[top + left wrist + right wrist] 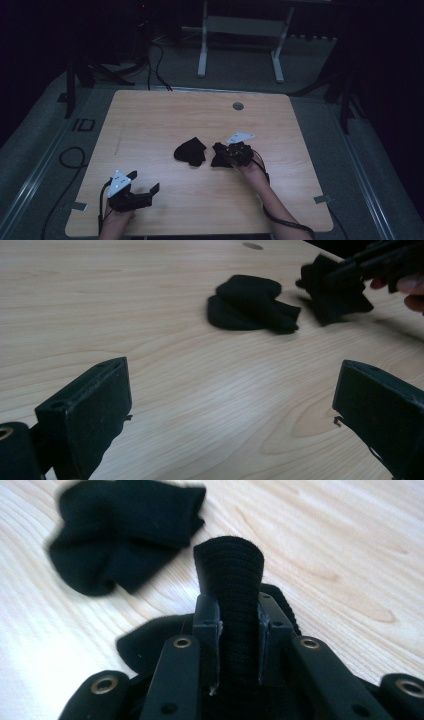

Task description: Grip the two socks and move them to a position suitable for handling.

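Black sock (232, 610) pinched in right tongs (239, 625) mid-worktop (150, 120), beside second sock (190, 151); left tongs (145, 192) spread wide, empty, near front edge.

loose sock (125, 535) blurred, top edge cropped

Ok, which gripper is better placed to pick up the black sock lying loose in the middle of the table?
Left. The left gripper is open and free, while the right gripper is shut on the other sock. The loose sock lies untouched.

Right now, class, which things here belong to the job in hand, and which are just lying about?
In the job:
- right gripper, shut on a black sock
- second black sock, lying beside it
- left gripper, open, waiting

Lying about:
- metal frame beyond the table
- floor cables
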`<state>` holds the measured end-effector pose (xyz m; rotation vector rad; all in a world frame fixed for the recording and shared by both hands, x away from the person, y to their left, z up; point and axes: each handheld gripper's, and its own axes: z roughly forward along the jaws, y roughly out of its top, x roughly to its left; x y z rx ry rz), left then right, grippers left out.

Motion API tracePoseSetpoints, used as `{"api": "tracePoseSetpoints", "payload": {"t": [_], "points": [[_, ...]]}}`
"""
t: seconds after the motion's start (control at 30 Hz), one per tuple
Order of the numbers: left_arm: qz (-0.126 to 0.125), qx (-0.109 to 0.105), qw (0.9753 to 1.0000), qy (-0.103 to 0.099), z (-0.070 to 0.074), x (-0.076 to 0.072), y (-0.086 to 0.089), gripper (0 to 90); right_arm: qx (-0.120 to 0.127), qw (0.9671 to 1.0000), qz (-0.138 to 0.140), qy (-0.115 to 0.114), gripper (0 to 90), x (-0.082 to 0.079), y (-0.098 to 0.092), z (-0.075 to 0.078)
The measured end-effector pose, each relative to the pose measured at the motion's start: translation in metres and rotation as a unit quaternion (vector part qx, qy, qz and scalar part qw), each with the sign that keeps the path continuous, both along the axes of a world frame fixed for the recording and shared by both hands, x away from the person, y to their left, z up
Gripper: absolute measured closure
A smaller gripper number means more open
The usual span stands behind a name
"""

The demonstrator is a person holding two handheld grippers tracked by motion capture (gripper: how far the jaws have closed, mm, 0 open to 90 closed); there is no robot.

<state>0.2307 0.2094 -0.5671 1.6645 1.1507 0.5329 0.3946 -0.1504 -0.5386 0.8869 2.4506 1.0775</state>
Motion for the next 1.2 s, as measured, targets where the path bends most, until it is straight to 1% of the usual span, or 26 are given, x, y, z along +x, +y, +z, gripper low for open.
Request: {"api": "tracePoseSetpoints", "payload": {"t": [0.03,0.1,0.13,0.17,0.2,0.27,0.3,0.37,0.4,0.43,0.47,0.5,0.53,0.57,0.63,0.67,0.8,0.87,0.93,1.0,1.03,1.07,1.1,1.13,1.17,1.2], "points": [[-0.004,0.001,1.0000,0.004,-0.001,0.001,-0.004,2.7,0.000,1.0000,0.000,0.000,75.3,0.000,0.000,0.000],[-0.025,0.004,0.9994,0.024,-0.001,0.006,-0.017,4.0,0.015,0.9998,0.006,-0.006,75.2,-0.008,-0.001,0.012],[-0.025,0.004,0.9994,0.024,-0.001,0.006,-0.017,4.0,0.019,0.9997,0.011,-0.009,75.2,-0.010,-0.001,0.016],[-0.040,-0.007,0.9982,0.045,0.000,0.009,-0.027,4.0,0.022,0.9996,0.013,-0.014,75.1,-0.013,-0.001,0.021],[-0.040,-0.007,0.9982,0.045,0.000,0.009,-0.027,4.0,0.022,0.9996,0.013,-0.014,75.1,-0.013,-0.001,0.021],[-0.058,-0.029,0.9959,0.063,0.003,0.014,-0.037,4.7,0.045,0.9985,0.025,-0.020,75.2,-0.019,-0.001,0.035],[-0.091,-0.044,0.9922,0.073,0.006,0.019,-0.049,5.5,0.051,0.9981,0.028,-0.022,75.2,-0.022,0.000,0.039],[-0.127,-0.041,0.9883,0.073,0.009,0.022,-0.063,6.1,0.064,0.9969,0.036,-0.030,75.1,-0.027,0.002,0.048],[-0.127,-0.041,0.9883,0.073,0.009,0.022,-0.063,8.9,0.068,0.9964,0.039,-0.034,75.1,-0.029,0.003,0.052],[-0.139,-0.033,0.9873,0.070,0.011,0.024,-0.071,8.9,0.068,0.9964,0.039,-0.034,75.1,-0.029,0.003,0.052],[-0.150,-0.024,0.9861,0.066,0.013,0.025,-0.079,15.1,0.072,0.9955,0.048,-0.040,75.0,-0.034,0.007,0.058],[-0.166,-0.025,0.9839,0.063,0.014,0.027,-0.088,15.1,0.072,0.9955,0.048,-0.040,75.0,-0.034,0.007,0.058],[-0.185,-0.027,0.9808,0.057,0.016,0.030,-0.103,15.4,0.075,0.9947,0.053,-0.046,74.9,-0.039,0.011,0.063],[-0.190,-0.036,0.9799,0.050,0.017,0.032,-0.110,18.8,0.073,0.9943,0.057,-0.051,74.9,-0.041,0.013,0.064],[-0.190,-0.036,0.9799,0.050,0.017,0.032,-0.110,22.0,0.074,0.9940,0.058,-0.057,74.9,-0.043,0.014,0.066],[-0.194,-0.053,0.9788,0.039,0.021,0.037,-0.123,22.4,0.071,0.9933,0.061,-0.068,74.9,-0.047,0.017,0.069],[-0.196,-0.090,0.9762,0.024,0.026,0.045,-0.137,30.7,0.083,0.9916,0.063,-0.077,74.9,-0.051,0.018,0.075],[-0.194,-0.097,0.9761,0.019,0.028,0.049,-0.142,35.4,0.095,0.9901,0.069,-0.076,74.9,-0.054,0.018,0.078],[-0.192,-0.107,0.9755,0.016,0.028,0.053,-0.148,35.6,0.104,0.9889,0.071,-0.079,74.9,-0.056,0.018,0.081],[-0.186,-0.111,0.9762,0.011,0.028,0.055,-0.151,36.6,0.112,0.9874,0.075,-0.084,74.8,-0.059,0.019,0.084],[-0.183,-0.116,0.9763,0.004,0.029,0.056,-0.152,38.3,0.116,0.9867,0.077,-0.084,74.8,-0.060,0.019,0.086],[-0.181,-0.126,0.9753,-0.003,0.030,0.057,-0.153,39.5,0.120,0.9862,0.078,-0.083,74.8,-0.061,0.019,0.086],[-0.178,-0.125,0.9760,-0.013,0.032,0.057,-0.155,40.7,0.123,0.9858,0.078,-0.084,74.8,-0.062,0.019,0.087],[-0.178,-0.125,0.9760,-0.013,0.032,0.057,-0.155,41.0,0.124,0.9856,0.080,-0.084,74.8,-0.062,0.020,0.087],[-0.173,-0.126,0.9760,-0.039,0.037,0.057,-0.155,44.0,0.125,0.9853,0.081,-0.084,74.8,-0.063,0.020,0.087],[-0.172,-0.125,0.9761,-0.048,0.040,0.057,-0.155,45.7,0.126,0.9852,0.080,-0.084,74.7,-0.064,0.020,0.087]]}}
